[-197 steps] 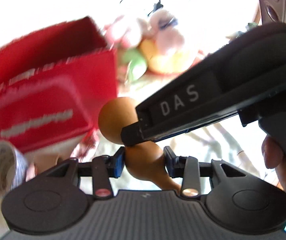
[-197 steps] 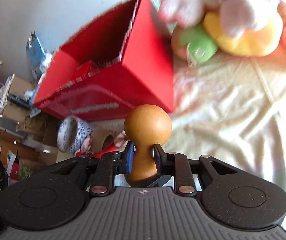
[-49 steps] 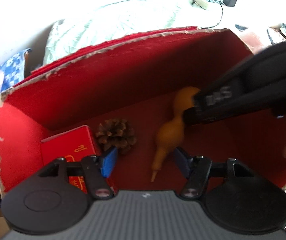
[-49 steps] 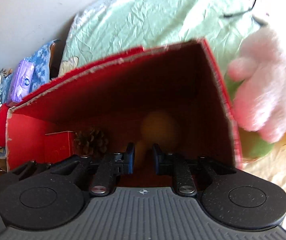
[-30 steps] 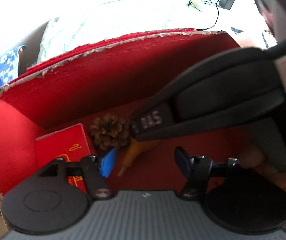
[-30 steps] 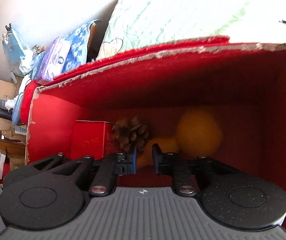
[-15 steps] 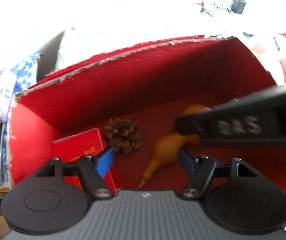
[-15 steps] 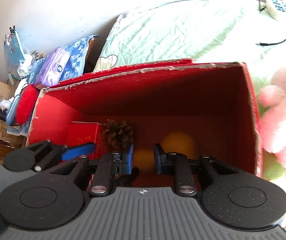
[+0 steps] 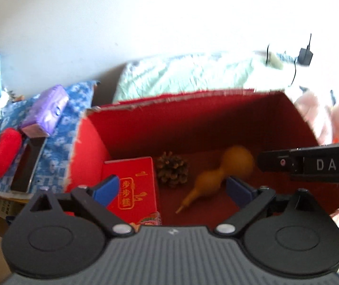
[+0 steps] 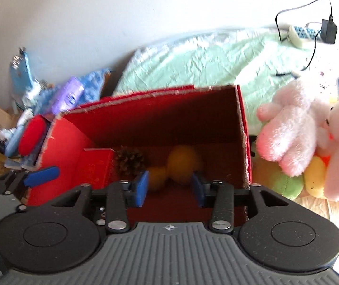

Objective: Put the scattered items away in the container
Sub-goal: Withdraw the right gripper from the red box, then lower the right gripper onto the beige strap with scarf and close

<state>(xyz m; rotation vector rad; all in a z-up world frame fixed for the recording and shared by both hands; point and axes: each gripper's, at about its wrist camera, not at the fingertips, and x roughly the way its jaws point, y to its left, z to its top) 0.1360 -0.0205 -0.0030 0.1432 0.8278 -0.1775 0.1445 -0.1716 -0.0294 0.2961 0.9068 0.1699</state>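
Bed (image 10: 217,54): pale green crinkled quilt, runs behind everything.

Red box (image 9: 88,147): cardboard, open top, ragged pale torn rim, matte red inside. Sits on the bed, plush toys just beside its right wall.

Plush toys (image 10: 295,128): fluffy pink-white pile over a green and a yellow cushion-like shape.

Left claw (image 9: 171,190): spread wide, nothing between its blue pads, hovering over the box's near edge. Black linkage arms, ribbed grey body.

Right claw (image 10: 170,187): jaws apart, holding nothing, above the box opening. In the left view its black side bar marked DAS reaches in from the right.

Small red carton (image 9: 131,185): glossy, gold characters printed on top, lying in the box's left corner.

Gourd (image 9: 219,173): smooth orange-brown, two bulbs with a narrow waist and a thin tapering stem. Lies on the box floor, stem toward the near wall, free of both claws. Blurred in both views.

Pine cone (image 9: 173,172): brown, rough open scales, on the box floor between carton and gourd, touching or nearly touching the carton; cannot tell which.

Charger and cable (image 10: 327,32): black, on the bed far right
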